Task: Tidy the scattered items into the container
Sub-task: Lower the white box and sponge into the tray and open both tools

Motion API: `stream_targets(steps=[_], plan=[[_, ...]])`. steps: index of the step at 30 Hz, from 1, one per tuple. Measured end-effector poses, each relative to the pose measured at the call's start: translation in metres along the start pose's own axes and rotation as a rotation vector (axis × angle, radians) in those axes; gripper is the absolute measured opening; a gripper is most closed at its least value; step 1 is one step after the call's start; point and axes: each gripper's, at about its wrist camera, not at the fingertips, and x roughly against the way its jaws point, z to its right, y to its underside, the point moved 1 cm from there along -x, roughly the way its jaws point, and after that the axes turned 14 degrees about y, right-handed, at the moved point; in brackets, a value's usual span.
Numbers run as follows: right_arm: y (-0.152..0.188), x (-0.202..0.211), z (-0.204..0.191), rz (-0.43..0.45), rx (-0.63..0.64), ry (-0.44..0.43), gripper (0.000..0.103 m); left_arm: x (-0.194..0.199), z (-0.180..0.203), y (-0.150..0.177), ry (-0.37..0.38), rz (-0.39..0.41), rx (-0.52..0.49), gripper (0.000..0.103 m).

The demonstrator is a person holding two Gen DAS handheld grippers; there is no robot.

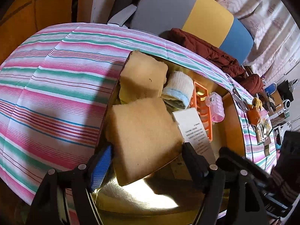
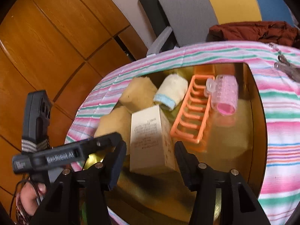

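Both my wrist cameras look steeply down, close over the tin (image 1: 232, 112), sharing its contents; my left views from farther left.

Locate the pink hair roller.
In the gold tin, far right: the pink hair roller lies beside the orange rack, with a clear clip against it.

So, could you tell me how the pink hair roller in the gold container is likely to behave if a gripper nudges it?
The pink hair roller is a hollow cylinder lying on its side, so it will probably roll. It looks like thin plastic, likely light and somewhat squashable. The container floor looks glossy, so it may also slide.
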Motion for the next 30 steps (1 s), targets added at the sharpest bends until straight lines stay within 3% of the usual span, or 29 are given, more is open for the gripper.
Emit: stream_targets(steps=[2,4,5,9,13,15,17,21,30], plan=[[0.004,-0.004,-0.004,-0.028,0.015,-0.007,0.052,-0.001,0.003,-0.002,-0.010,0.003,-0.029,0.076],[0.007,-0.009,-0.009,-0.045,0.035,-0.012,0.040,-0.006,0.004,-0.005,-0.029,0.000,-0.056,0.076],[0.009,-0.011,-0.012,-0.053,0.041,-0.016,0.039,-0.007,0.003,-0.007,-0.035,0.006,-0.062,0.076],[0.010,-0.018,-0.019,-0.075,0.042,-0.035,0.038,-0.010,-0.001,-0.017,-0.012,0.016,-0.059,0.076],[0.006,-0.025,-0.024,-0.059,0.058,-0.002,0.038,-0.011,0.001,-0.018,-0.019,-0.013,-0.081,0.075],[0.001,-0.028,-0.022,-0.036,0.063,0.040,0.038,-0.008,-0.001,-0.019,0.004,-0.005,-0.058,0.075],[-0.003,-0.030,-0.017,-0.035,0.047,0.026,0.038,-0.005,-0.007,-0.017,0.029,0.001,-0.009,0.075],[0.001,-0.025,-0.014,-0.039,0.026,-0.011,0.038,0.008,-0.018,-0.014,0.114,0.064,0.085,0.076],[0.005,-0.024,-0.025,-0.051,0.069,-0.012,0.039,0.034,-0.013,-0.014,0.101,0.177,0.045,0.077]])
